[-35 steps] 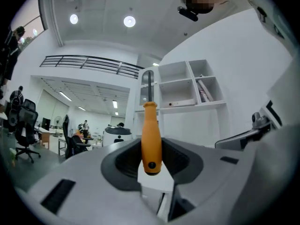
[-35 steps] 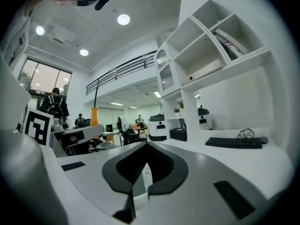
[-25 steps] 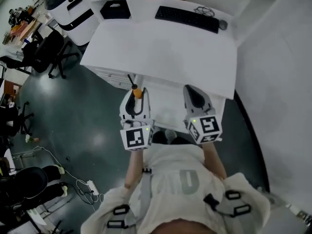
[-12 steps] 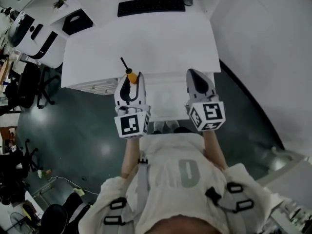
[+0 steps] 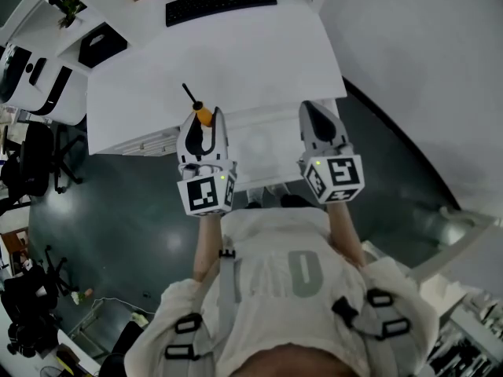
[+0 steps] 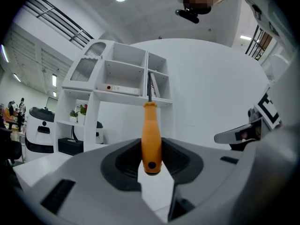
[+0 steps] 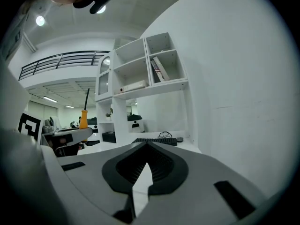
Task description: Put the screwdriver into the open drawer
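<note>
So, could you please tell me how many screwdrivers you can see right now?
1: the orange-handled screwdriver stands upright, clamped in the left gripper's jaws, near the white desk's front edge. Others may be hidden.

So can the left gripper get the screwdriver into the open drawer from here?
Likely yes: the left gripper, shut on the screwdriver, is right by the left end of the drawer, with nothing seen between; the right gripper sits at the far side.
</note>
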{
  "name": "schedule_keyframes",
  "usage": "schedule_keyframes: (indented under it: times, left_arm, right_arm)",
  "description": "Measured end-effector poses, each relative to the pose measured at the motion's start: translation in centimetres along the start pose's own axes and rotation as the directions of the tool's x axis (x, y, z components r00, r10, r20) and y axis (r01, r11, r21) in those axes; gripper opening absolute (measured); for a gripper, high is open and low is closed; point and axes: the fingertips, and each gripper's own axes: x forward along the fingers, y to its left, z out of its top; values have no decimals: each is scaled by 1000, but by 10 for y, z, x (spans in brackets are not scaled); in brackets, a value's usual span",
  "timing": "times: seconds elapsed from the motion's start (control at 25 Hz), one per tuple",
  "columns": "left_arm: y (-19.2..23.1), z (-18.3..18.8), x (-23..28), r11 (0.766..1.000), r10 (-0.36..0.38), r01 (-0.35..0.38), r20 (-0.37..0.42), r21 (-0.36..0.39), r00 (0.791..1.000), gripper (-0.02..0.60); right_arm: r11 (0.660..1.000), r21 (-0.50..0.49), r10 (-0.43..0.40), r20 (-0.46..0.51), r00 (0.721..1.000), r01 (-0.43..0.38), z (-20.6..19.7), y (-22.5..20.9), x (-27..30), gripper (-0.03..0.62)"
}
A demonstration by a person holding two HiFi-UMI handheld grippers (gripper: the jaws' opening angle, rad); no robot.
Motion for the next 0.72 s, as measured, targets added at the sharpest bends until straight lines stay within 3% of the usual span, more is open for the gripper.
schedule_keyframes:
  times: [0.2,0.48,0.6,0.72]
  left_arm:
    - [-1,1,4,1000,-22,22,0,11,1000,121]
    - [-11,4,29,984,-148,150,-29,96,989,121]
    - [-26,-9,38,960,-221,232,-81,156,972,121]
    - [-48,-41,47,911,-309,343,-170,230,936,121]
  right_arm:
    - [1000,0,-20,-6,1000,20,0,-3,-5,5]
    - [998,4,-58,-16,998,58,-6,-12,-12,5]
    - [999,-1,-50,-27,998,50,-7,-15,-17,5]
    - [997,35,-69,-43,997,71,-15,-21,-23,5]
